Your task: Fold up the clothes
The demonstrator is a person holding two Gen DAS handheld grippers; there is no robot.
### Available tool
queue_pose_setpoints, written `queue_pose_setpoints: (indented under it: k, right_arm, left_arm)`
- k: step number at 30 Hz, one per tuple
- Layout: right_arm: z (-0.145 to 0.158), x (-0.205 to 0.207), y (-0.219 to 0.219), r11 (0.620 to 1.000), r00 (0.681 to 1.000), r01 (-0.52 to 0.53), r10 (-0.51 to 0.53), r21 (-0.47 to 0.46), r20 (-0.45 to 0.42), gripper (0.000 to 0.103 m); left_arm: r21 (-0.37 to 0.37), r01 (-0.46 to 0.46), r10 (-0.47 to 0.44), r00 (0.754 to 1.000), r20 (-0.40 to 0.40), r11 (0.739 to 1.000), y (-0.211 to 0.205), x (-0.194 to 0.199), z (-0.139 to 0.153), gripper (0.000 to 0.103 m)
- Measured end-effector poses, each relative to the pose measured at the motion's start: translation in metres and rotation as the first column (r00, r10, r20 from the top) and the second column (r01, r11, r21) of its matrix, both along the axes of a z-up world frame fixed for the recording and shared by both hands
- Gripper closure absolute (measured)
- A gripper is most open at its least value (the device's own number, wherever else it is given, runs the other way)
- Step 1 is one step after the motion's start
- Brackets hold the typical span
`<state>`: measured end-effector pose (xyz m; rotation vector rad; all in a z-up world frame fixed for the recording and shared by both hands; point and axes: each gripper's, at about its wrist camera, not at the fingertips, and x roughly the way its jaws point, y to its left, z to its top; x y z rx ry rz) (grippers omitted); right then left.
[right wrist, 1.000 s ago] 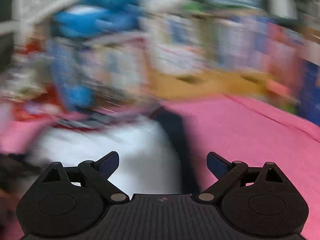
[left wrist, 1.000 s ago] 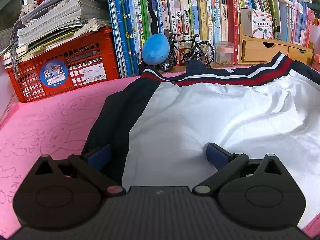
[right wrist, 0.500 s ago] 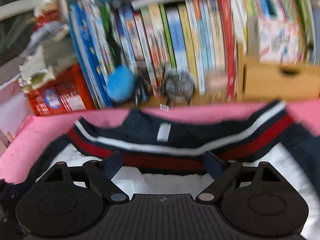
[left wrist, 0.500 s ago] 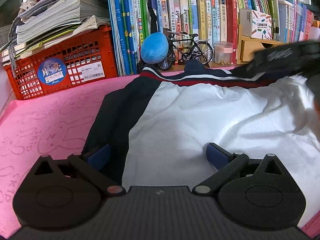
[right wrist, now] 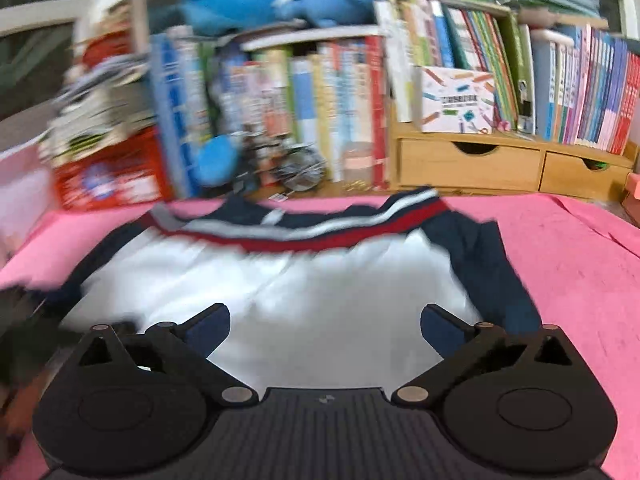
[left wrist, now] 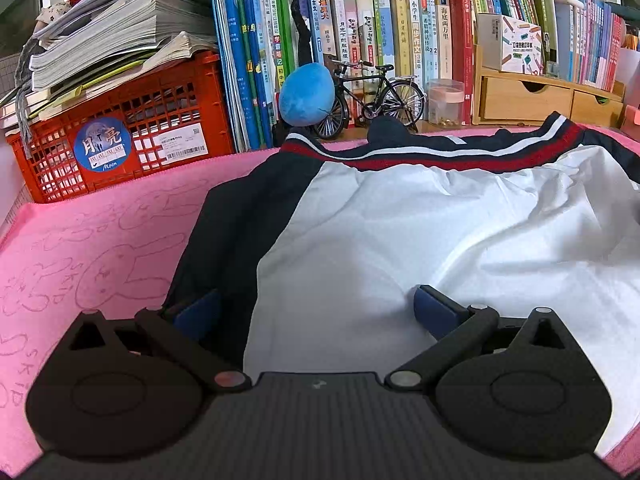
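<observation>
Both claws released: left claw (left wrist: pixel 316 304) and right claw (right wrist: pixel 324 324) hover over the white-and-navy jacket (left wrist: pixel 420 240) spread ahead on the pink worktop (left wrist: pixel 100 240).

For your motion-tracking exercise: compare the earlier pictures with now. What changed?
The right hand-held gripper swung from the garment's right edge to face the collar, then backed off. Nothing was gripped. The left hand-held gripper stayed open over the unmoved white and navy jacket.

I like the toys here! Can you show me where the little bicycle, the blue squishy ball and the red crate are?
little bicycle (left wrist: pixel 372 98), left wrist view, on its black frame.
blue squishy ball (left wrist: pixel 306 94), left wrist view, middle of its round front.
red crate (left wrist: pixel 160 120), left wrist view, on its lattice front wall.
</observation>
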<state>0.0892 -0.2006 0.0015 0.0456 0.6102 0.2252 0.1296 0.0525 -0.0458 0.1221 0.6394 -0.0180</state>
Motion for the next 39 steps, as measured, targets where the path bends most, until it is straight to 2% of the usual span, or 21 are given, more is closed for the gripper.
queue_pose_setpoints:
  k: [3,5,9,14,19,24,34,35,38,39]
  right_arm:
    - [-0.001,-0.047,-0.005,1.0,1.0,-0.019,0.019,0.007,0.003,0.0]
    - [-0.006,-0.07,-0.006,1.0,1.0,0.017,-0.017,-0.017,0.02,0.0]
    - [-0.016,-0.101,-0.006,0.995,0.995,0.089,-0.087,-0.04,0.043,0.0]
    - [-0.025,-0.142,-0.011,0.993,0.99,0.116,-0.118,0.027,0.072,0.0]
    - [-0.028,-0.169,-0.014,0.992,0.991,0.108,-0.112,0.062,0.077,0.0]
    - [-0.028,-0.183,-0.019,0.992,0.992,0.096,-0.102,0.08,0.079,0.0]
    - [-0.037,-0.186,-0.026,0.987,0.992,0.109,-0.117,0.116,0.057,0.0]
    - [-0.038,-0.187,-0.028,0.986,0.99,0.114,-0.124,0.124,0.071,0.0]
    - [-0.036,-0.198,-0.042,0.966,0.962,0.139,-0.184,0.218,0.201,0.0]
    - [-0.035,-0.197,-0.049,0.958,0.958,0.142,-0.196,0.25,0.21,0.0]
  left_arm:
    - [-0.004,-0.003,0.003,1.0,0.004,1.0,0.001,-0.001,0.001,0.0]
    - [0.017,-0.023,0.023,1.0,0.009,1.0,-0.002,-0.007,0.003,0.0]
    - [0.097,-0.01,0.008,1.0,0.026,0.995,-0.02,-0.052,0.021,0.0]
    - [0.101,0.018,-0.021,0.999,0.038,0.995,-0.038,-0.116,0.042,0.0]
    - [0.14,-0.005,0.003,1.0,0.015,0.99,-0.059,-0.15,0.04,0.0]
    - [0.107,-0.015,0.016,1.0,-0.008,0.994,-0.064,-0.165,0.039,0.0]
    - [0.141,-0.03,0.034,0.999,-0.027,0.99,-0.071,-0.167,0.033,0.0]
    - [0.141,-0.028,0.031,0.999,-0.022,0.99,-0.072,-0.166,0.033,0.0]
    - [0.129,-0.019,0.018,1.0,0.003,0.992,-0.072,-0.159,0.036,0.0]
    - [0.123,-0.016,0.015,1.0,0.012,0.992,-0.072,-0.156,0.037,0.0]
